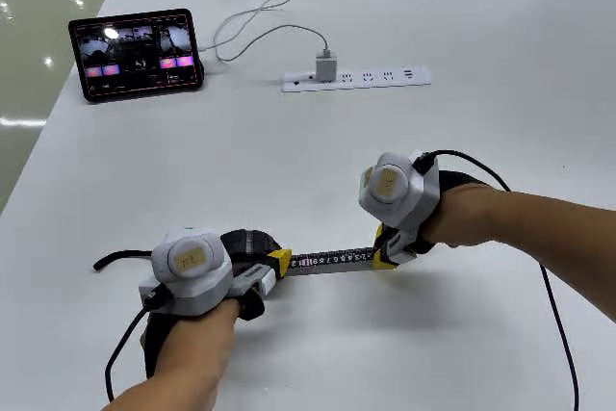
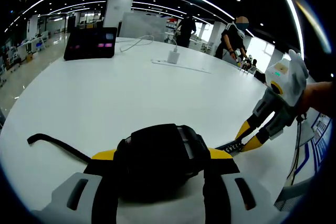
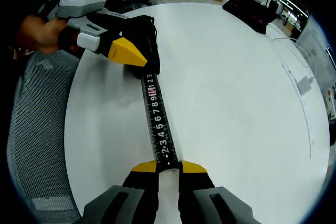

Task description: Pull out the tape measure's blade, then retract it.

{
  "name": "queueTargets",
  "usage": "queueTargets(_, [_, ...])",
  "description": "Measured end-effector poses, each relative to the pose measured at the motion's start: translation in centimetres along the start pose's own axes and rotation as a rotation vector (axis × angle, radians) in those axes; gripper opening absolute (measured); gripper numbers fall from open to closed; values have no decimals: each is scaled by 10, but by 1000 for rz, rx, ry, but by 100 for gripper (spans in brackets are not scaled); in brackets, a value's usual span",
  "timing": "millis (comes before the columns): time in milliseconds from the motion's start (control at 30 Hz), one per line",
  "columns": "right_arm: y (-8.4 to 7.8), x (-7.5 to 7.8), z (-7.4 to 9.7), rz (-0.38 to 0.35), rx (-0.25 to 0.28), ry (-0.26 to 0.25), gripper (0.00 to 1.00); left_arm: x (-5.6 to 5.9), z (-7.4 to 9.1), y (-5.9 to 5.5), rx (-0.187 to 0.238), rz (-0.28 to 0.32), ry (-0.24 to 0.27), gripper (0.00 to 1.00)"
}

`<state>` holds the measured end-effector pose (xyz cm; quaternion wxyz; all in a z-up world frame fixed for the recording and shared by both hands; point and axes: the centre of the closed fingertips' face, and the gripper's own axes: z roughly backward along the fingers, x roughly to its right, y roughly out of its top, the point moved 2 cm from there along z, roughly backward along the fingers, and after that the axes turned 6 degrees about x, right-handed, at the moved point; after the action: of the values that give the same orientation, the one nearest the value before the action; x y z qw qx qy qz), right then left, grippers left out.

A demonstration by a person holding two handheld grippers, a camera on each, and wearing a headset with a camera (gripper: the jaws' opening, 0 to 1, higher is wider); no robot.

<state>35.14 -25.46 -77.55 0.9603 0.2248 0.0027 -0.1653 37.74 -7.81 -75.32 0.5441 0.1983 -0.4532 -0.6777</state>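
Clamping case (image 1: 248, 243) in left gripper (image 2: 163, 156), down on worktop (image 1: 289, 141). Pinching blade (image 3: 157, 124) end in right gripper (image 3: 169, 167) with jaws nearly shut, blade drawn out a short way. Might lose thin blade from pinch on harder pull, letting it whip back into case.

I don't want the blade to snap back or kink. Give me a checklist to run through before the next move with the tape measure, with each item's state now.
1. Case hold: left gripper shut around the tape measure case: ok.
2. Tip hold: right gripper shut on the end of the blade: ok.
3. Blade straight and flat on the table between the grippers: ok.
4. Blade lock on the case: cannot tell, hidden.
5. Strap lies loose behind the case, away from the blade: ok.
6. Tablet and power strip lie far from the blade: ok.
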Motion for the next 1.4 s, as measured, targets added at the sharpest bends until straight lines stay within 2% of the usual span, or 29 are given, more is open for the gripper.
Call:
queueTargets(100, [1, 0, -1, 14, 2, 3, 10, 0, 0, 0, 0, 0, -1, 61])
queueTargets(200, [2, -1, -1, 88, 4, 14, 10, 0, 0, 0, 0, 0, -1, 61])
queueTargets(233, [2, -2, -1, 91, 2, 15, 10, 0, 0, 0, 0, 1, 0, 61])
queueTargets(500, [5, -3, -3, 93, 13, 15, 10, 0, 0, 0, -1, 0, -1, 61])
queueTargets(600, [7, -2, -4, 58, 11, 11, 10, 0, 0, 0, -1, 1, -1, 61])
queueTargets(767, [9, -4, -5, 57, 8, 8, 10, 0, 0, 0, -1, 0, -1, 61])
queueTargets(933, [11, -3, -6, 10, 3, 8, 10, 0, 0, 0, 0, 1, -1, 61])
queueTargets(1267, [14, -4, -7, 92, 9, 17, 10, 0, -1, 0, -2, 1, -1, 61])
queueTargets(1400, [16, -4, -8, 92, 9, 18, 10, 0, -1, 0, -1, 2, -1, 61])
